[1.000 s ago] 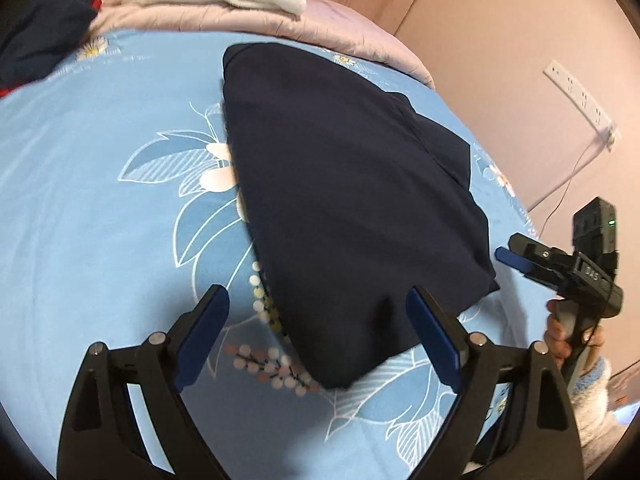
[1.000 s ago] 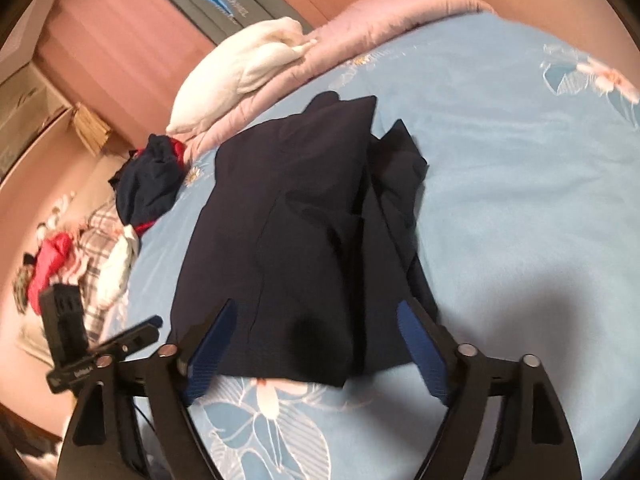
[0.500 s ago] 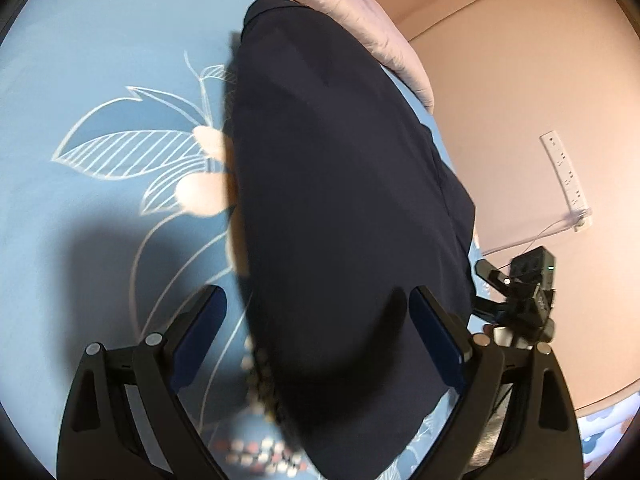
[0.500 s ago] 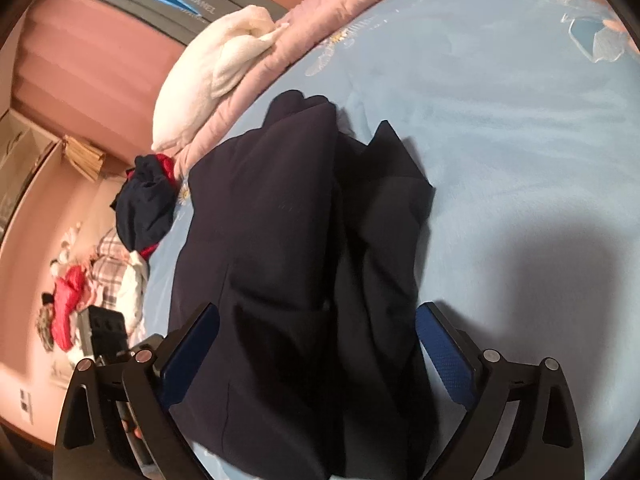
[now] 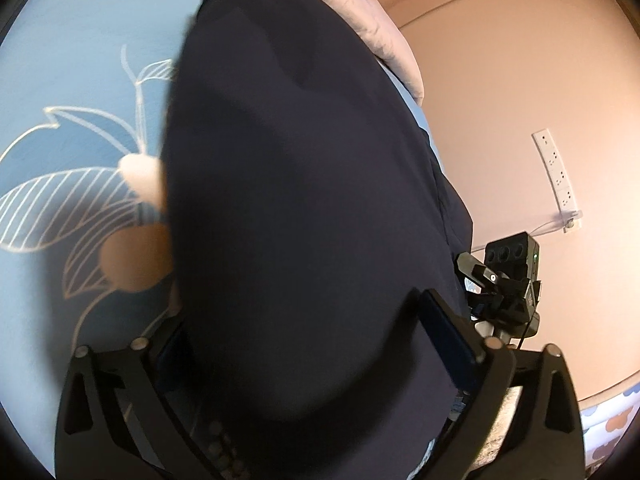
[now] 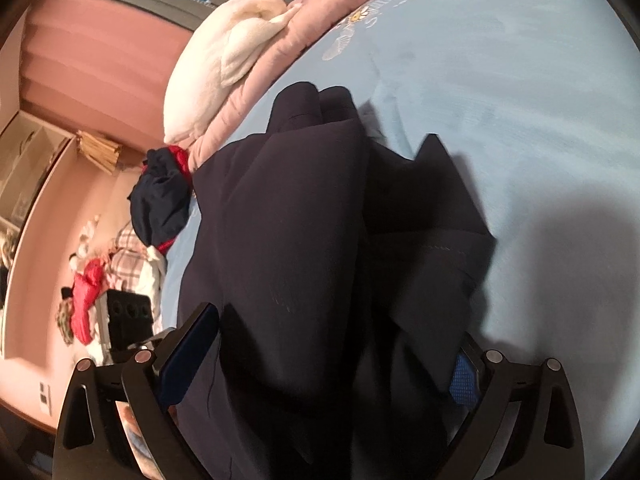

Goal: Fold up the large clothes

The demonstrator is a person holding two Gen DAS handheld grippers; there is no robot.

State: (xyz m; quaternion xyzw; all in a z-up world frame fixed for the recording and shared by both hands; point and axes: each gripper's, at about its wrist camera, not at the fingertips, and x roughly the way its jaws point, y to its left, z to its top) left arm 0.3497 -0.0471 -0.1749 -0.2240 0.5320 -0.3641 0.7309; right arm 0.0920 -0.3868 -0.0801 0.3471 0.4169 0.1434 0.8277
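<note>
Left wrist view: my left gripper [image 5: 316, 352] is spread wide, its jaws having just been opening, with the folded dark navy garment [image 5: 304, 184] lying between the fingers, unpinched, on the light blue floral bedsheet [image 5: 72, 128].

Right wrist view: my right gripper [image 6: 332, 364] also stands spread, straddling the garment's near edge; a white fluffy blanket [image 6: 224, 60] lies far ahead-left.

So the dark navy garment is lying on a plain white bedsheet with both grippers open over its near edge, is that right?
Not quite: the bedsheet is light blue with a floral print, as the left wrist view shows. The dark navy garment does lie on it, with both grippers open over its near edge.
</note>
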